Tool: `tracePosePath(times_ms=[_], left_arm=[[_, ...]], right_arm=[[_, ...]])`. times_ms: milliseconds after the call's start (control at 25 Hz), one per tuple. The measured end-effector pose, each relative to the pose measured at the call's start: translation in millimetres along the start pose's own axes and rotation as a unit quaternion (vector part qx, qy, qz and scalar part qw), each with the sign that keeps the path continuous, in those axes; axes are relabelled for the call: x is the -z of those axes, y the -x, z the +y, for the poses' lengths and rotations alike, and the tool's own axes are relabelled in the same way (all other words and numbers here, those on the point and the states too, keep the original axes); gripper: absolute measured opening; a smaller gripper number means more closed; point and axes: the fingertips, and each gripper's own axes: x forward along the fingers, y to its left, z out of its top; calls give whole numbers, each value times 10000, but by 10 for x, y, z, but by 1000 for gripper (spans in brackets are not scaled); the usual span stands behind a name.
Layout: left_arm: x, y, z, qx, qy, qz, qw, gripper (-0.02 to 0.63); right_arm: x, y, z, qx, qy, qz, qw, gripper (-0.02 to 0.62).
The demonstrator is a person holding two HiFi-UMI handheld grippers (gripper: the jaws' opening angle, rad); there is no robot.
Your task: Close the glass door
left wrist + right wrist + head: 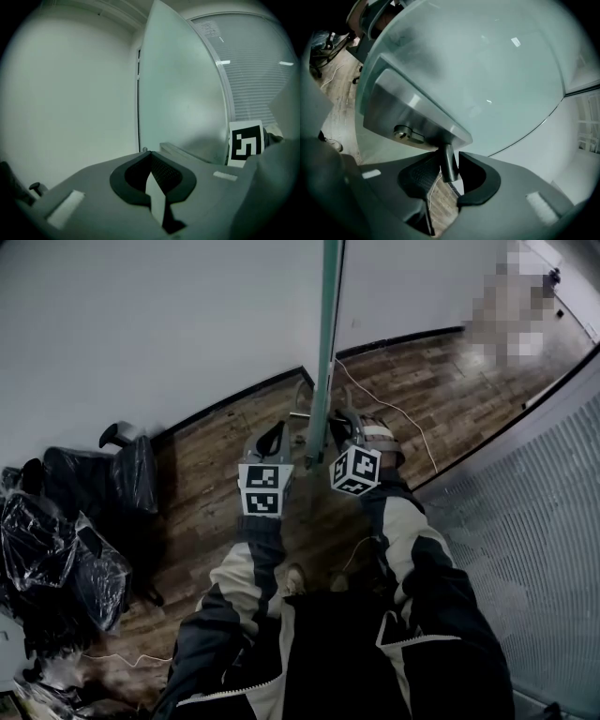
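Glass door stands edge-on to the head view, a thin green strip running up from between the two grippers. The left gripper is just to the left of that edge and the right gripper just to its right, so the pane parts them. Both are held out over the wooden floor, and each carries its marker cube on top.

In the right gripper view the frosted pane fills most of the frame. A brushed metal lock plate with a key cylinder is fixed to it. The lever handle drops from under that plate straight into the right gripper, whose ribbed pads are clamped on either side of the bar.

In the left gripper view the left gripper has its jaws drawn together at the tips with nothing between them. The door rises ahead and to the right of those tips, not touching them, and its near edge shows as a dark vertical line against the white wall. The right gripper's marker cube shows at the far right.

Black chairs wrapped in plastic stand against the wall at the left of the head view, and a ribbed glass partition runs along the right.
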Motion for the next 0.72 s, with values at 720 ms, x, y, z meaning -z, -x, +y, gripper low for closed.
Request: tracePosePath(times_ms=[720], left_arm=[[-97, -319, -783, 493, -247, -11, 9985, 2]], right_arm=[[1251, 403, -343, -25, -333, 212, 9992, 155]])
